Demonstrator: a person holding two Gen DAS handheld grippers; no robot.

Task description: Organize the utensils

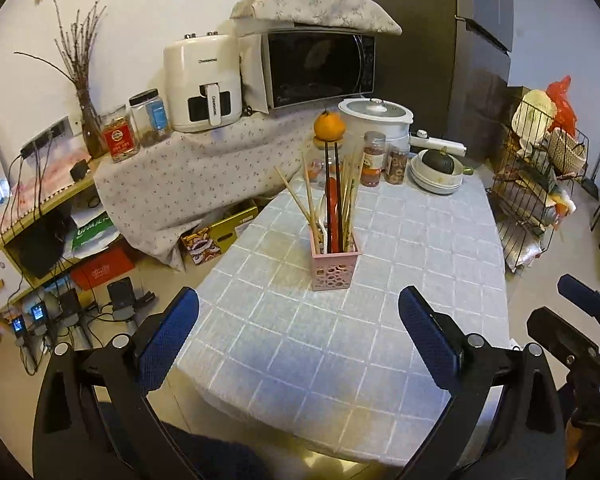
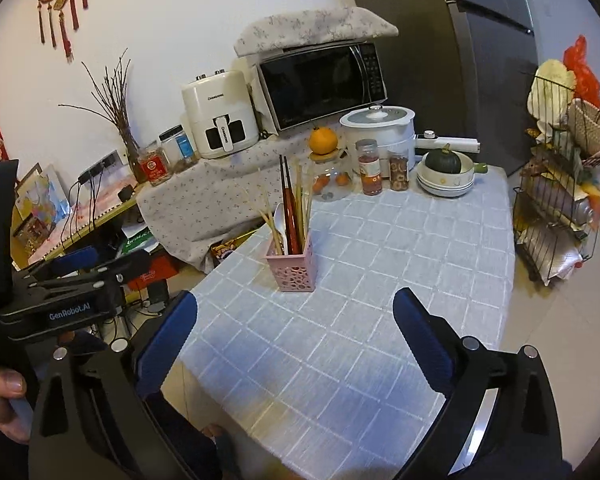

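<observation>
Because the holder (image 1: 334, 266) is tall, light-looking and crammed with long sticks, I judge tipping to be the main risk here. It stands upright at the centre of both views on the tiled surface (image 1: 400, 320), pink, with the chopsticks (image 1: 314, 204) fanning out of it at different angles beside a dark red pair (image 1: 332, 208) and a white spoon (image 2: 281, 220).

My left gripper (image 1: 299, 312) sits low in its frame with jaws spread wide and nothing between them, well short of the holder. My right gripper (image 2: 295, 318) is the same: jaws spread, empty, the holder beyond and slightly left of its gap.

If I pull one leaning stick sideways rather than straight up, it could lever against the others and drag the holder over. The splayed tips also cross one another, so closing on one may catch its neighbour and lift two.

Behind the holder, toward the top of the frame, a glass jar (image 2: 332, 180) carries an orange (image 2: 323, 140) on its lid, with two spice jars (image 2: 370, 168) just right of it. A long stick swung backward might knock the orange off. The surface's left edge is near the holder, so anything dropped there may fall to the floor.
</observation>
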